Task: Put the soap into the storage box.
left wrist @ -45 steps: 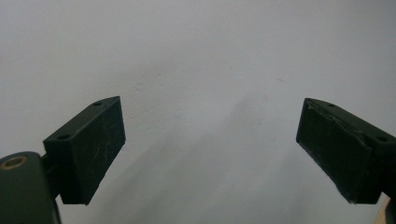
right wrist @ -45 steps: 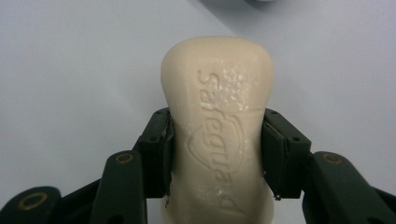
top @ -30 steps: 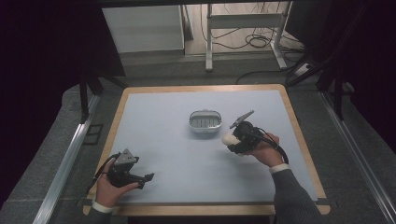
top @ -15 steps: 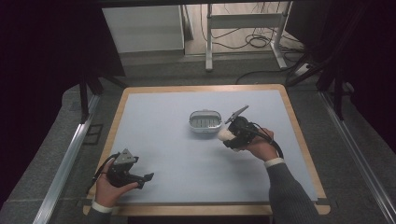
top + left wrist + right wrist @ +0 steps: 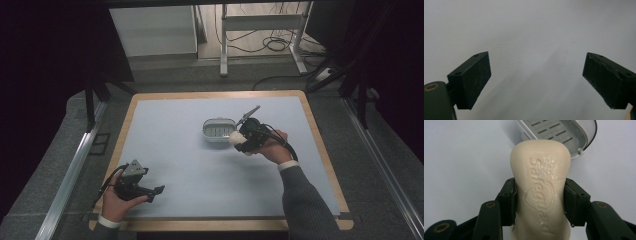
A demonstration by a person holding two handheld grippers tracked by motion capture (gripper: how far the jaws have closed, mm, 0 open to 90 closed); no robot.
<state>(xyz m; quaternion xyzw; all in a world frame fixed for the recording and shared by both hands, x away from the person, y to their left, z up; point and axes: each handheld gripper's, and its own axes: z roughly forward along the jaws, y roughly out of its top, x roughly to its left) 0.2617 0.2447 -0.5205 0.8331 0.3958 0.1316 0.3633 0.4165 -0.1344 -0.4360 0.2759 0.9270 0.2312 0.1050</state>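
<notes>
- Pale blue matting covers the table [image 5: 200, 165] inside a wooden rim, with wide bare room on every side of the soap dish [image 5: 218, 130].
- Right gripper [image 5: 539, 200] has its jaws clamped on a cream soap bar [image 5: 540, 187], whose lower end is cut off by the frame.
- Soap hangs just beside the dish's near rim; contact cannot be told.
- Left gripper [image 5: 537, 75], near the table's front left corner, holds nothing, jaws wide apart.

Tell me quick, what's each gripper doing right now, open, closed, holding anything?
Left gripper: open, empty, over the bare table mat.
Right gripper: closed on the soap bar, beside the soap dish.
</notes>
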